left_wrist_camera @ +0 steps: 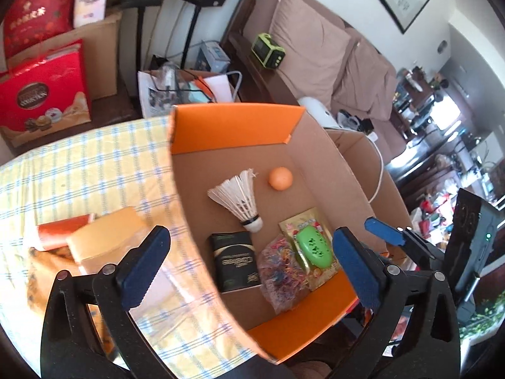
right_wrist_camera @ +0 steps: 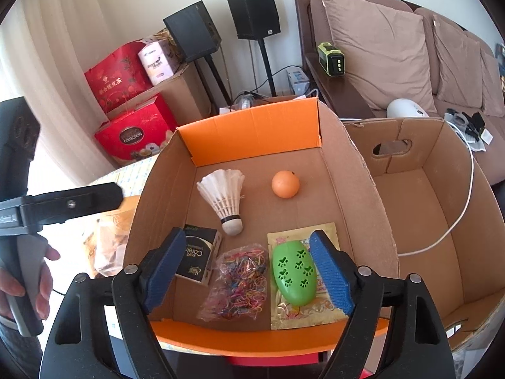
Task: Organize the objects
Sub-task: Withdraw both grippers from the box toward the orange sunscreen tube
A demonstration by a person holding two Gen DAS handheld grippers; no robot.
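Note:
An open cardboard box with orange flaps [left_wrist_camera: 233, 129] [right_wrist_camera: 252, 132] holds a white shuttlecock [left_wrist_camera: 238, 199] [right_wrist_camera: 224, 199], an orange ball [left_wrist_camera: 280, 178] [right_wrist_camera: 285, 183], a black carton [left_wrist_camera: 235, 260] [right_wrist_camera: 197, 257], a bag of coloured rubber bands [left_wrist_camera: 282, 271] [right_wrist_camera: 240, 284] and a green paw-print case on a gold packet [left_wrist_camera: 314, 246] [right_wrist_camera: 293, 273]. My left gripper [left_wrist_camera: 249, 268] is open and empty above the box's left wall. My right gripper [right_wrist_camera: 246, 268] is open and empty above the box's near end. The right gripper's blue pads also show in the left wrist view [left_wrist_camera: 383, 232].
A yellow checked tablecloth [left_wrist_camera: 79, 164] carries orange packets [left_wrist_camera: 104, 237] left of the box. A larger empty cardboard box [right_wrist_camera: 419, 195] with a white cable stands to the right. Red gift boxes [right_wrist_camera: 132, 132], speakers on stands [right_wrist_camera: 252, 12] and a brown sofa [right_wrist_camera: 394, 47] lie behind.

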